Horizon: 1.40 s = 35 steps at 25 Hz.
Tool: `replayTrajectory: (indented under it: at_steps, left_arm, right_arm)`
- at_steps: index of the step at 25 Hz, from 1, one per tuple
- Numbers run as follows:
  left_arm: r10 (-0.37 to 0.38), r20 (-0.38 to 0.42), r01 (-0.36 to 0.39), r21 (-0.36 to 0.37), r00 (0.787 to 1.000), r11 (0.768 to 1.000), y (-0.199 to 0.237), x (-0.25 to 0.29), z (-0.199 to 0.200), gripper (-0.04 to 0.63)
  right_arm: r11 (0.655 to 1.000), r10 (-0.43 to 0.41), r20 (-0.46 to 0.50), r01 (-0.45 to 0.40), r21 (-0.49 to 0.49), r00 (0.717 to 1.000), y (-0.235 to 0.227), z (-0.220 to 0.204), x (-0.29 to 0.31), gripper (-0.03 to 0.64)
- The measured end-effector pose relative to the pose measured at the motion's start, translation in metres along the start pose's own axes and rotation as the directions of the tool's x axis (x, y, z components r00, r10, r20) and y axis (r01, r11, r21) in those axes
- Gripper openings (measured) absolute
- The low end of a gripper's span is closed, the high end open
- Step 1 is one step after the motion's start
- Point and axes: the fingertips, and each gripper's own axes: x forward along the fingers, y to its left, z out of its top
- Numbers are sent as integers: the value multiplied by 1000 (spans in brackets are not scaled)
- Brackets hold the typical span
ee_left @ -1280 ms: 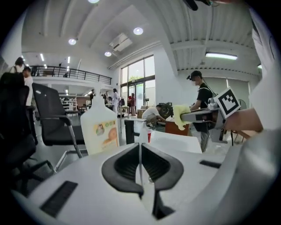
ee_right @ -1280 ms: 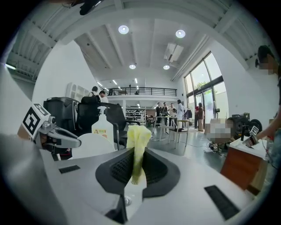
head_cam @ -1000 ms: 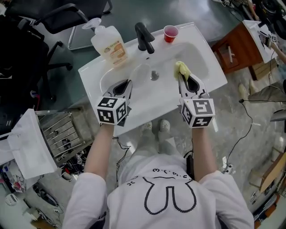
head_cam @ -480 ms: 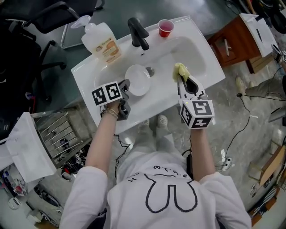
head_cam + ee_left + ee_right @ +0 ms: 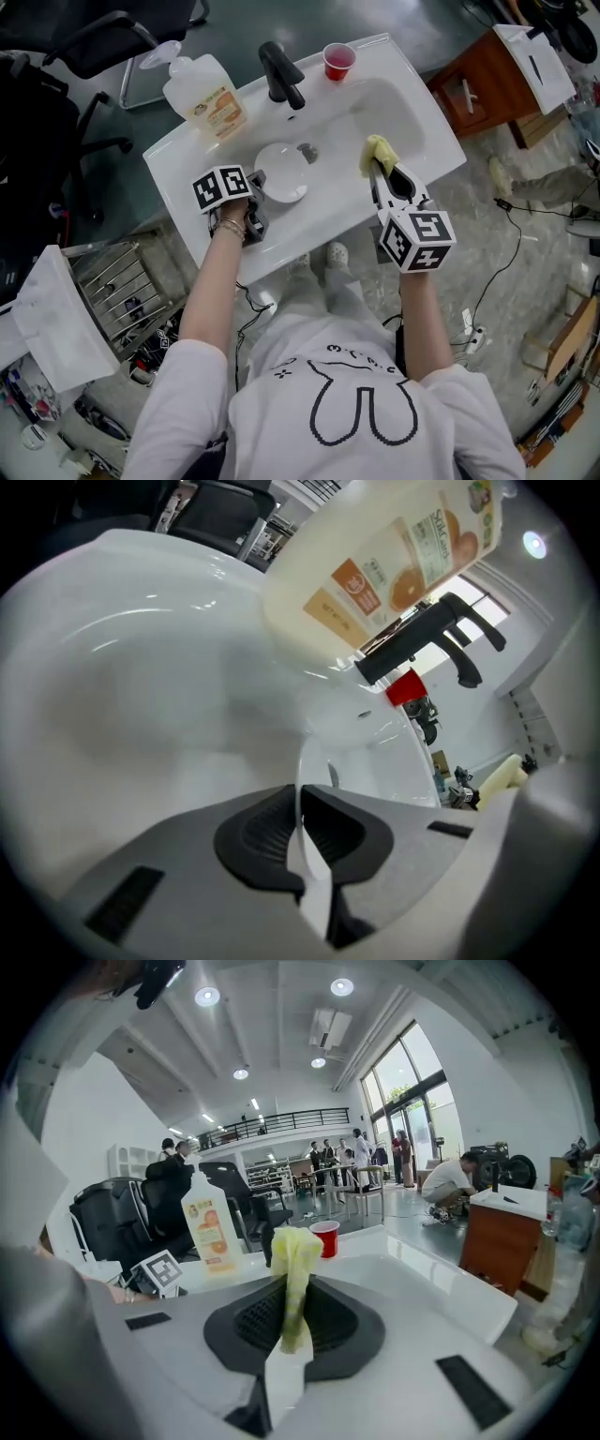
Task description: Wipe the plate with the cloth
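my left gripper point(image 5: 255, 190) pinching rim of round white plate point(image 5: 284, 169) inside white ceramic sink point(image 5: 398, 117); my right gripper point(image 5: 377, 169) clamped on crumpled yellow cloth point(image 5: 379, 150) over sink's right half.

white plate point(image 5: 281, 173), yellow cloth point(image 5: 379, 152), red cup point(image 5: 338, 61), black tap point(image 5: 281, 75), white sink point(image 5: 412, 122), orange-labelled bottle point(image 5: 202, 89)

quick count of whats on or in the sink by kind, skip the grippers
plate: 1
cloth: 1
cup: 1
soap bottle: 1
faucet: 1
total: 5
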Motion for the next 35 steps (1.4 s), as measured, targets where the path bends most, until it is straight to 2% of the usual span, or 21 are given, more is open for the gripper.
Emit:
replayTrajectory:
  at_steps: [4,7,10,13,19,24,30,35]
  left_arm:
    - [119,-40,-116,74,992,990,15,10,-3,51]
    - [223,-66,-208,175,973,962,23,17,-6,77]
    - [295,-75,-267,264,953,927,27,25,-9,86]
    - [345,-75,-307,309,936,900,30,32,-11,98]
    - [359,-79,-324,286,930,902,31,34,-13,101]
    - [374,-56,-342,297,926,891,29,20,-15,100]
    - [321,79,-330,293,944,898,4,-22,11,98]
    - [299,182,-344,318,937,884,-17,-61,26,98]
  right_arm:
    - [1000,2,-4,-2,15,1000,-1,-2,0,51]
    - [1000,6,-12,-6,7,1000,2,-3,1,51]
    - [1000,18,-23,-18,-10,1000,7,-5,2,51]
    - [999,29,-36,-30,-33,999,10,-7,2,51]
    - [998,38,-52,-41,-54,998,11,-8,1,51]
    - [994,59,-32,-61,-85,998,16,4,-2,51]
    - [986,110,18,-107,-124,994,29,31,-3,51]
    - [975,160,70,-147,-164,985,42,59,-10,51]
